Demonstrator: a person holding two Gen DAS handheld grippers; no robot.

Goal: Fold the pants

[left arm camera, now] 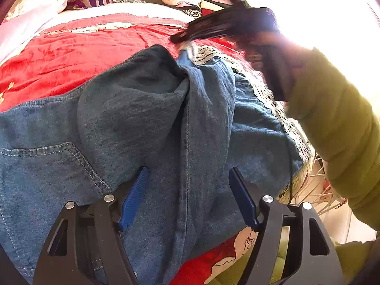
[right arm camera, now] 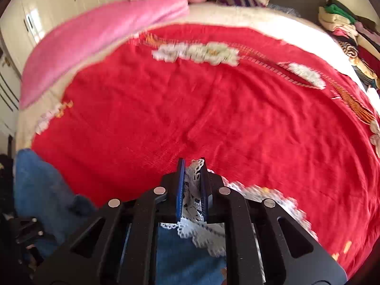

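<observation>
Blue denim pants (left arm camera: 142, 109) lie bunched on a red bedspread (left arm camera: 71, 54), one leg folded over with a back pocket showing at the left. Their hem carries white lace (left arm camera: 206, 54). My left gripper (left arm camera: 188, 169) hovers open just above the denim near a seam, nothing between its blue pads. My right gripper (right arm camera: 192, 163) is shut on the lace hem (right arm camera: 192, 190), with denim (right arm camera: 185, 256) hanging below it. In the left wrist view the right gripper (left arm camera: 182, 36) shows blurred at the far end of the leg, held by a green-sleeved arm (left arm camera: 332, 123).
The red bedspread (right arm camera: 213, 106) with white flowers stretches ahead. A pink blanket (right arm camera: 95, 38) lies at its far left, and a pile of clothes (right arm camera: 351, 28) at the far right. Cream wardrobe doors (right arm camera: 47, 11) stand on the left. A white wire basket (left arm camera: 318, 190) sits beside the bed.
</observation>
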